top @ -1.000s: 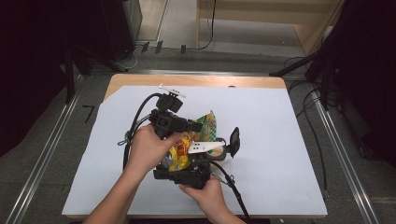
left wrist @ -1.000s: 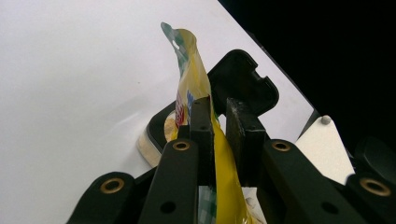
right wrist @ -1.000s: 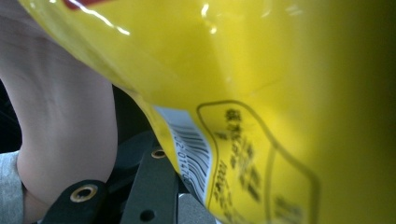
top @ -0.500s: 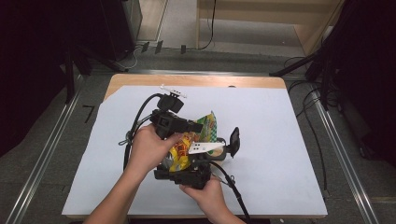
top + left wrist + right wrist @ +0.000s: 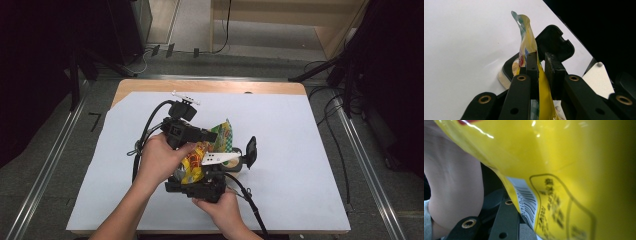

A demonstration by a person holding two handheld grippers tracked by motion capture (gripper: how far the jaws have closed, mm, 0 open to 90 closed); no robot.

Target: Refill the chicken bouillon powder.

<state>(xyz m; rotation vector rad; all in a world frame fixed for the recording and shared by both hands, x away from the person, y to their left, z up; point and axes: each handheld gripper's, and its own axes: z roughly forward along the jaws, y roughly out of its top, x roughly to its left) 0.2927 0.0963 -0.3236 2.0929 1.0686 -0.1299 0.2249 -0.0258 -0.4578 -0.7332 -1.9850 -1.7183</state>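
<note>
Centrally, one snack bag (image 5: 206, 150), yellow with a green-checked top, is held above the white sheet (image 5: 300, 140) near the table's front edge. Left gripper (image 5: 541, 62): jaws narrow, pinching the bag's edge between them. Right gripper (image 5: 200, 186): beneath the bag; its own view has the bag's barcode side pressed close, jaw state cannot be told. Left hand (image 5: 160, 160) beside the bag; right hand (image 5: 222, 207) below.

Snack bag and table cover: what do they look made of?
Snack bag: thin glossy plastic film, going by the bright glare streaks, the creases and the printed barcode. Table cover: looks like matte white paper or thin sheet, flat and free of glare, with wooden board showing past its far edge; which of the two is unclear.
</note>
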